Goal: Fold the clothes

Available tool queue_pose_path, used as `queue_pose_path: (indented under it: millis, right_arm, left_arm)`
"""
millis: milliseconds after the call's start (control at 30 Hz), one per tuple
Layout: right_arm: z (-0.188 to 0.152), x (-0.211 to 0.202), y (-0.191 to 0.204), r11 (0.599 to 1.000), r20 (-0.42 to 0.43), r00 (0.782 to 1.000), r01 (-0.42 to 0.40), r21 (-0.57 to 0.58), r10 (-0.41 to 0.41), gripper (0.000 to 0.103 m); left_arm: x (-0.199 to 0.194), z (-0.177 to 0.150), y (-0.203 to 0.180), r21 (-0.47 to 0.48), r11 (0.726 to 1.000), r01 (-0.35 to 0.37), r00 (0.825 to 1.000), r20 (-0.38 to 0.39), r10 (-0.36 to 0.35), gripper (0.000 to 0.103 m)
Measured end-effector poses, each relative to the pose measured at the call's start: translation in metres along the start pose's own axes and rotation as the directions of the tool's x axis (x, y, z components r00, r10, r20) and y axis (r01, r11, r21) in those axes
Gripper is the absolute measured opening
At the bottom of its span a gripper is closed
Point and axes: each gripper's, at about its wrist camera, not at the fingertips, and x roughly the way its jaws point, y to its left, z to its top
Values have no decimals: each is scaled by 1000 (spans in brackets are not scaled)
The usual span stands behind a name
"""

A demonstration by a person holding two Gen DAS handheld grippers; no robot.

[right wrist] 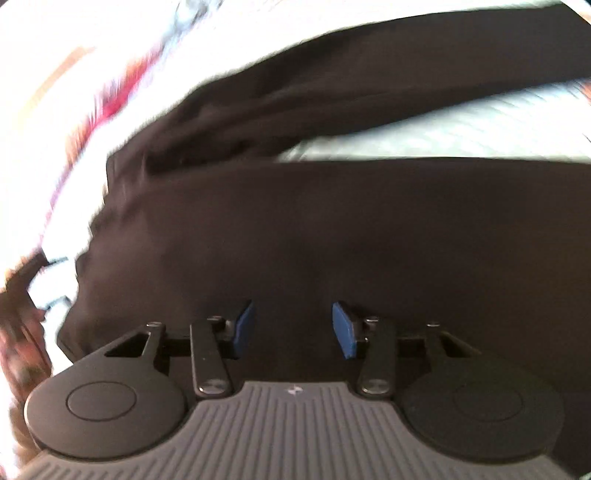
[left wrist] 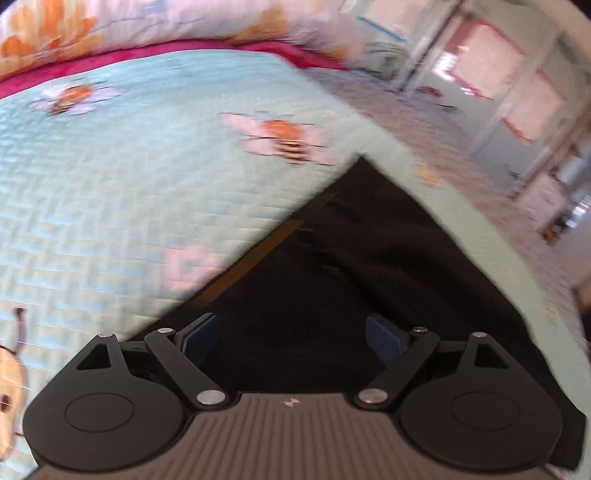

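A black garment (left wrist: 354, 251) lies on a pale blue quilt (left wrist: 129, 192) printed with bees, near the bed's right edge. In the left wrist view its corner points away from me, and my left gripper (left wrist: 293, 338) hangs open just above the cloth, blue pads (left wrist: 201, 338) wide apart with nothing between them. In the right wrist view the black garment (right wrist: 332, 229) fills most of the frame, with a long dark part stretching to the upper right. My right gripper (right wrist: 293, 328) is open over the cloth, its blue pads (right wrist: 341, 328) apart and holding nothing.
A floral pillow or duvet (left wrist: 147, 22) and a magenta blanket edge (left wrist: 110, 59) lie at the head of the bed. Right of the bed are patterned flooring (left wrist: 424, 122) and pale doors (left wrist: 498, 74). The right wrist view is blurred and overexposed at the left.
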Motion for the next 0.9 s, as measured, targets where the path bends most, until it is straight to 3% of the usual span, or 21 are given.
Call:
queue_pose_path:
  millis: [133,267,467,633,767,900]
  right_arm:
    - [30,-27,-63,979,144,989,-10,204,-20,49]
    - [62,-49,-126,926,259,964,-42,375,-61,53]
    - [129,-44,-223,892,264,961,-48,450,-82,53]
    - [185,-40,-304,858,268,958,-54,510,-99,55]
    - [243,-16,-327,915,205,979,-73,397,-11,59]
    - [281,9,-333,938,114,985,-156,311,127,61]
  left_arm:
    - [-1,-21,-39,79,994,74,996,-59,-69,90]
    - [4,-50,-80,132,984,121,983,-155,-100,90]
    - [10,-100,-130,176,967,182,949,-288,-126,90]
    - [29,-119,-159,183,963,197,935,-330,-129,90]
    - [45,-129,-177,234,965,115,948,-317,-36,93]
    - [52,-131,-182,260,962,78,952,-307,6,102]
